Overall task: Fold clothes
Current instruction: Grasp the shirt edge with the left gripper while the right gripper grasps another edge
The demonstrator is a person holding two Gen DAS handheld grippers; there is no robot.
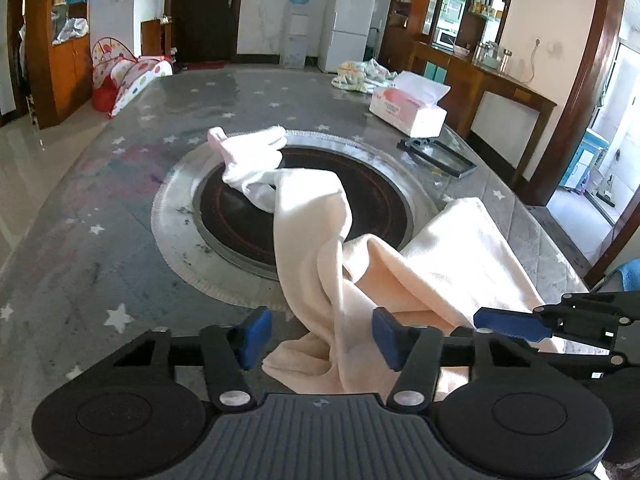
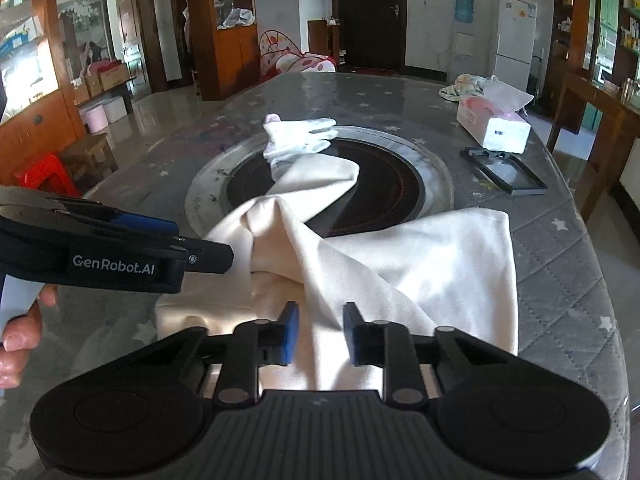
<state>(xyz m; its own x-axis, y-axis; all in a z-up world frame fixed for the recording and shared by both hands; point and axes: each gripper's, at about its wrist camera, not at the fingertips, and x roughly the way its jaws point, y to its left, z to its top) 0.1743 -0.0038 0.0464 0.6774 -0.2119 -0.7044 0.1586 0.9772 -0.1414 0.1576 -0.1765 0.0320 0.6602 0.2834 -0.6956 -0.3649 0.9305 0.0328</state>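
Here both hand-held grippers, left (image 1: pixel 316 336) and right (image 2: pixel 318 332), straddle cream garment (image 2: pixel 420 256), unclamped; tissue box (image 2: pixel 494 126) stuffed.

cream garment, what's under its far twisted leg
A black round cooktop set in the grey table; the cream garment hides part of the cooktop and its metal ring.

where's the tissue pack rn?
The tissue pack sits on the table's far right in both wrist views, just beyond the black frame and in front of a crumpled cloth.
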